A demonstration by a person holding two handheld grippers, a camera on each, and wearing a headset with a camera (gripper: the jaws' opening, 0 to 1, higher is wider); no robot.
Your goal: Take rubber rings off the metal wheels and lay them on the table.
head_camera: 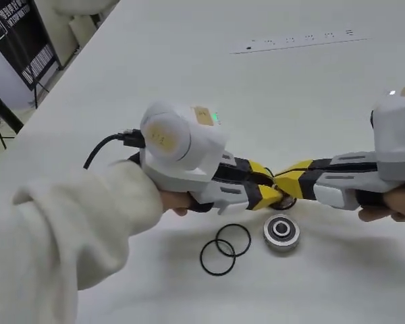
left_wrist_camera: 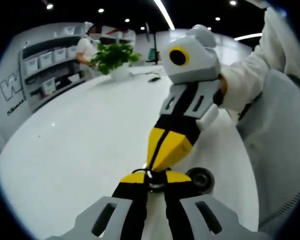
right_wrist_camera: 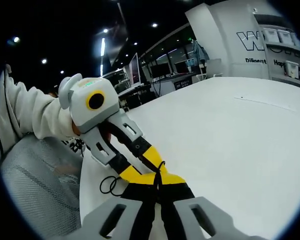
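Nearest the wearer, two thin black rubber rings (head_camera: 225, 248) are lying loose on the white table (head_camera: 189, 67), overlapping each other. Just to their right, a small metal wheel (head_camera: 281, 231) with a dark hub is lying flat. Just beyond it, the two grippers are meeting tip to tip. The left gripper (left_wrist_camera: 152, 177), held by a hand in a cream sleeve (head_camera: 67, 223), is gripping a second wheel (head_camera: 284, 202) between its yellow-and-black jaws. The right gripper (right_wrist_camera: 159, 178) is coming in from the opposite side. It is pressing its jaws together on a third ring (right_wrist_camera: 161, 166), whose thin black loop is standing up between the tips. Farther off, a potted plant (left_wrist_camera: 112, 55) is sitting at the table's far end.
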